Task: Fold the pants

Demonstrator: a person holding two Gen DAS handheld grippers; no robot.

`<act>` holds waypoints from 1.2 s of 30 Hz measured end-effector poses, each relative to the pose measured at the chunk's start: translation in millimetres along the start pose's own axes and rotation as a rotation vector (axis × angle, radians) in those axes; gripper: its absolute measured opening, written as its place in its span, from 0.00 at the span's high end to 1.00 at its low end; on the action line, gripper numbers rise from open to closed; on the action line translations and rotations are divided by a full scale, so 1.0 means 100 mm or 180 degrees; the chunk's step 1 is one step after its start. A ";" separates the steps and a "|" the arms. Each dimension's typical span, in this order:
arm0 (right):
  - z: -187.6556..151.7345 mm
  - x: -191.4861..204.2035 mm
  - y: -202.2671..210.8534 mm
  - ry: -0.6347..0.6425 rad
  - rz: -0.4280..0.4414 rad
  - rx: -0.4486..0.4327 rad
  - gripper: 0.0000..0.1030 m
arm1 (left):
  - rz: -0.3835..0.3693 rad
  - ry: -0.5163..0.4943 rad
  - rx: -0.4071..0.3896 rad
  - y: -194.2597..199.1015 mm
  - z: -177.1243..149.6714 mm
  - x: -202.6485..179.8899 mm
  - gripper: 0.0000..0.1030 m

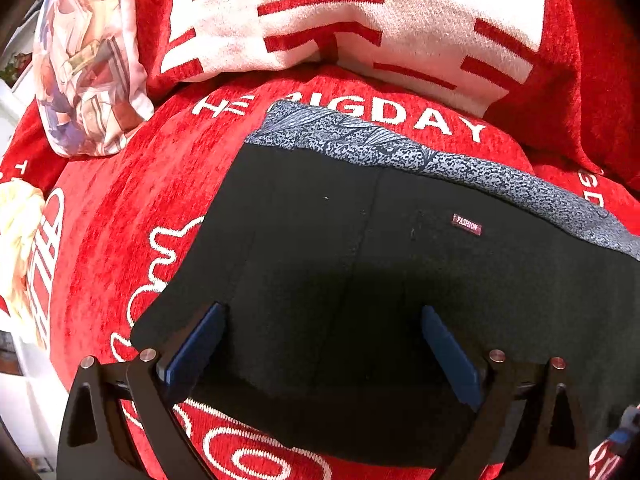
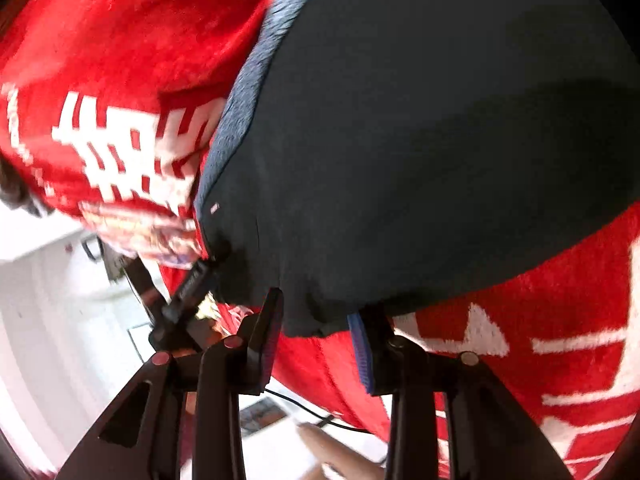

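Matt black cloth pants (image 1: 320,248) with a speckled grey lining lie on a fuzzy red chenille blanket (image 1: 120,208).

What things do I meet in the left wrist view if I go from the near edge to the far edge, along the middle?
Left gripper → black pants → grey patterned waistband → red blanket with white letters → red and white pillow.

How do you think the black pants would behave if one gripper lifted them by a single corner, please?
The black pants would probably droop and unfold, since the cloth lies limp in flat layers on the red blanket. They look thick and fleecy at the grey lining, so likely grippy rather than slippery, and somewhat heavy for cloth.
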State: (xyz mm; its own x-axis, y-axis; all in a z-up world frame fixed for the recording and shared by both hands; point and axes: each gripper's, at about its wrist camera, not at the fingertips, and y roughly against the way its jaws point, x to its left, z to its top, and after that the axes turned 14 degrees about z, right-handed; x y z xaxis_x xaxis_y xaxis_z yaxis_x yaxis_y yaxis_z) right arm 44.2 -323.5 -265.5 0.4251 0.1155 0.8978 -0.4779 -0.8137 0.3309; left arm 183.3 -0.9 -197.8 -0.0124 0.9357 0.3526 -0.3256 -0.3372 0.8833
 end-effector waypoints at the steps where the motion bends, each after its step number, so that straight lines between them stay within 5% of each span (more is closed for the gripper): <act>1: 0.01 -0.01 -0.01 -0.0094 0.0014 -0.0031 0.84 | -0.0013 0.0000 0.0013 0.00 0.00 0.00 0.03; 2: 0.02 0.00 0.01 -0.0158 -0.0031 -0.0068 0.92 | -0.0022 -0.0006 0.0020 -0.02 0.02 0.02 0.04; 8: -0.13 0.13 0.05 0.0244 -0.0397 -0.0099 0.95 | 0.0004 -0.0057 0.0032 -0.03 0.04 0.04 0.00; 14: -0.29 0.24 0.35 0.0684 -0.0877 -0.0014 0.90 | -0.0195 -0.0335 -0.0049 0.54 -0.04 -0.16 0.00; 18: -0.09 0.70 0.78 0.1546 -0.1541 -0.0256 0.79 | -0.0578 -0.0516 -0.0113 0.85 -0.17 -0.69 0.00; 22: 0.30 0.68 1.02 0.1642 -0.1960 -0.0443 0.79 | -0.0736 -0.0616 -0.0051 0.91 -0.37 -1.37 0.00; 24: 0.36 0.52 1.09 0.1571 -0.2141 -0.0444 0.80 | -0.0602 -0.0806 0.0081 0.86 -0.52 -1.63 0.00; 30: 0.08 0.31 1.11 0.1559 -0.2354 -0.0292 0.82 | -0.0246 -0.1125 -0.0120 1.11 -0.81 -1.73 0.01; 36: -0.08 0.29 1.53 0.1275 -0.1905 -0.0356 0.74 | -0.0204 -0.0976 0.0103 1.38 -0.66 -1.61 0.01</act>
State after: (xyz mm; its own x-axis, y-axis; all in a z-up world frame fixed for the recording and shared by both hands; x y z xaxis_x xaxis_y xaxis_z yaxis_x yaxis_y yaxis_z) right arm -23.0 -439.8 -186.3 0.3344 0.7397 0.5840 -0.3364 -0.4852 0.8071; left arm 78.1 -191.7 -152.9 0.2944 0.8819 0.3683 -0.2862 -0.2864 0.9144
